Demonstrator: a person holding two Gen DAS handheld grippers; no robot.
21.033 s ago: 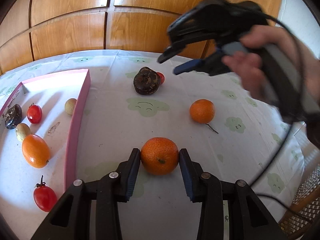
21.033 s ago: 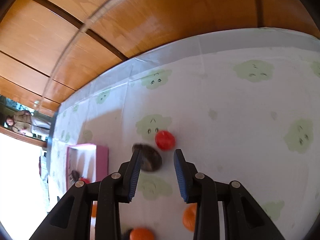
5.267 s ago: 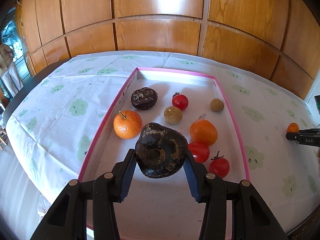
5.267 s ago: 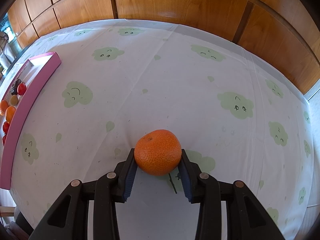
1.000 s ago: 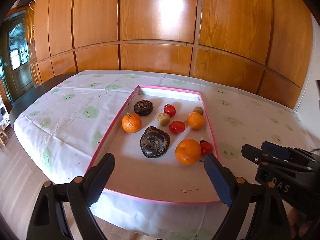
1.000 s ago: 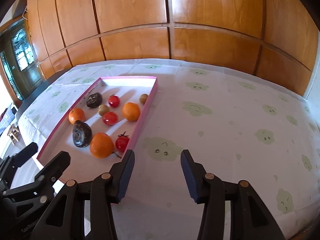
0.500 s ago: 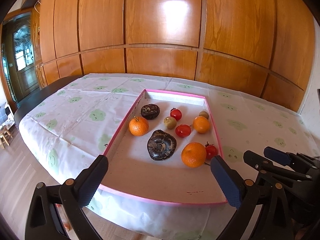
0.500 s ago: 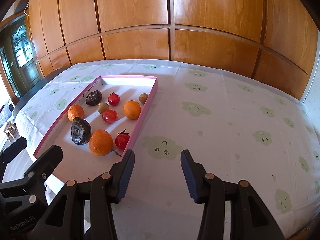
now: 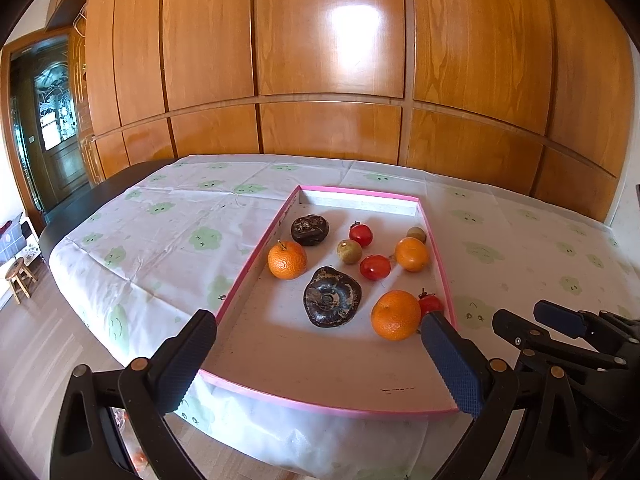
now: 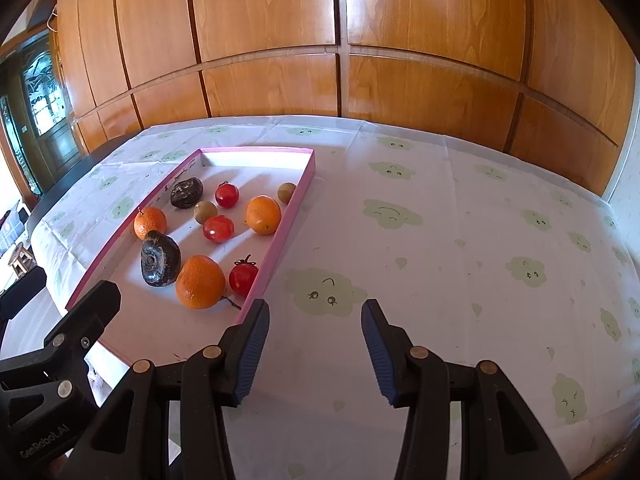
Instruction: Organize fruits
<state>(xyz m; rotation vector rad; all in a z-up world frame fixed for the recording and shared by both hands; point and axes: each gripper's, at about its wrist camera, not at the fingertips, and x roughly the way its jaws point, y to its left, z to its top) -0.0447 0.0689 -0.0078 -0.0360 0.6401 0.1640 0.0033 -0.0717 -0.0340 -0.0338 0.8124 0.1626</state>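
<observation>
The pink-rimmed tray (image 9: 248, 272) (image 10: 280, 240) holds all the fruit I can see. There are three oranges, the nearest one (image 9: 396, 314) (image 10: 200, 282) beside a stemmed tomato (image 9: 430, 304) (image 10: 243, 276). Two more tomatoes, two small brownish fruits and two dark wrinkled fruits lie there too, the larger dark one (image 9: 332, 298) (image 10: 160, 258) near the middle. My left gripper (image 9: 320, 360) hovers in front of the tray's near edge, open very wide, with nothing between its fingers. My right gripper (image 10: 314, 316) stands open over bare cloth just right of the tray, holding nothing.
A white tablecloth with green cloud faces (image 10: 440, 240) covers the table. A wood-panelled wall (image 9: 320, 60) stands behind it. The table's near edge drops to the floor, where a small stool (image 9: 20, 276) stands at the far left by a door (image 9: 52, 128).
My left gripper's jaws have spread a little wider and its view has tipped up slightly. My right gripper has not moved, and the fruit lies as before.
</observation>
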